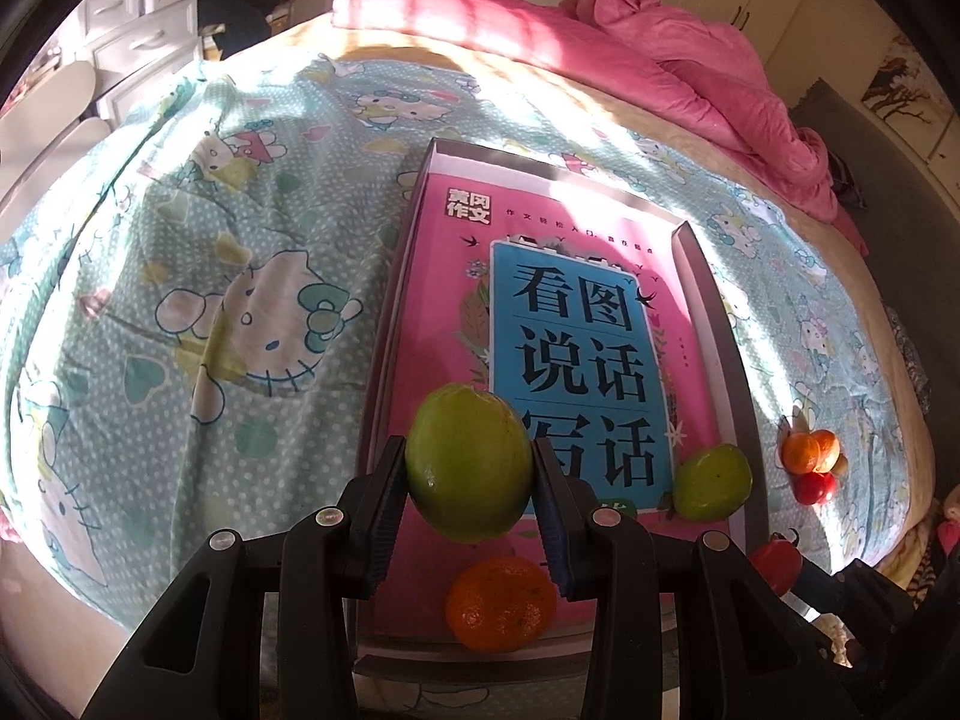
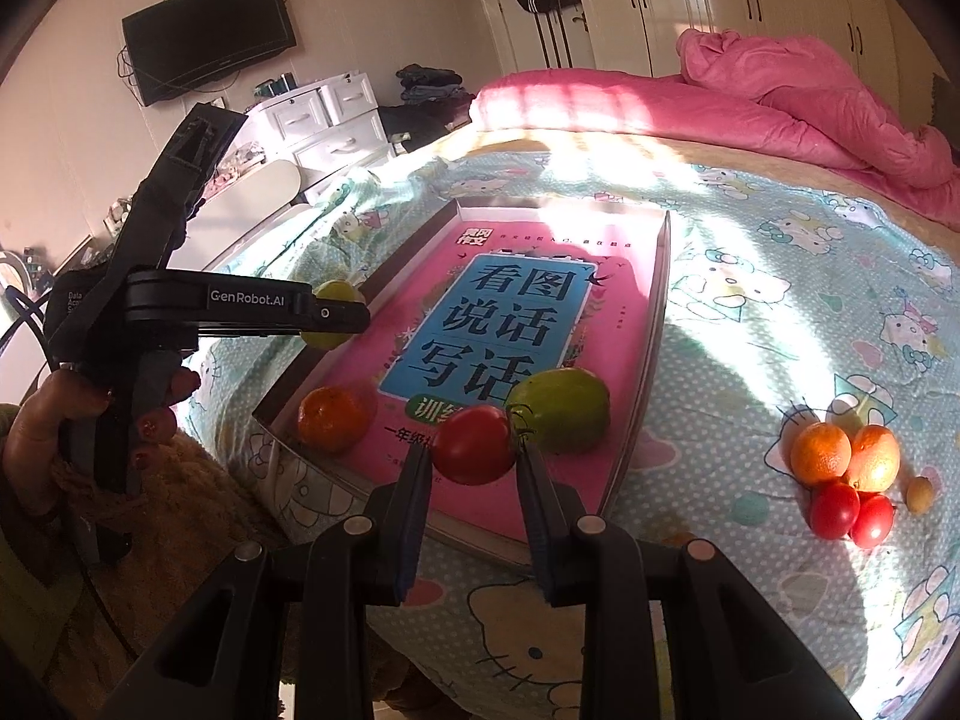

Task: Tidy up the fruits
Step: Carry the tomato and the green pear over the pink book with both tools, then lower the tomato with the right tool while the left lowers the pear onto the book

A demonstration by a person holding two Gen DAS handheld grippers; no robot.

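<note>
Room: bedroom, white drawer unit [image 2: 336,120] and dark wall-mounted screen [image 2: 210,36] at the back, pale wardrobe doors [image 2: 750,6] behind the bed.
Surface: bed under a mint polka-dot cartoon-cat sheet [image 1: 240,312], crumpled pink quilt [image 2: 810,102] at the far end.
Container: one shallow grey cardboard tray [image 2: 657,312] on the sheet, floor covered by a pink book with a blue title panel [image 2: 498,324].
Green fruits, count: two; one large round green fruit [image 1: 471,462] clamped in the left gripper [image 1: 471,474], hanging above the near end of the tray; a second green fruit [image 2: 564,408] lying in the tray on the book.
Oranges, count: three; one small orange mandarin [image 2: 333,417] in the near left corner of the tray, two loose oranges [image 2: 846,456] side by side on the sheet, right of the tray.
Red fruits, count: three; one glossy red tomato-like fruit [image 2: 474,444] pinched in the right gripper [image 2: 474,450] over the tray's near end, just in front of the lying green fruit; two more red fruits [image 2: 852,510] touching the loose oranges.
Other: one small tan round fruit [image 2: 918,493] beside that cluster.
In tray: mandarin, one green fruit, book.
Outside tray: five fruits in a tight group on the sheet.
Left claw: clenched on the green fruit, pads [image 1: 390,492] against both sides.
Right claw: clenched on the red fruit.
Person: hand [image 2: 66,420] with red-painted nails around the left gripper's handle.
</note>
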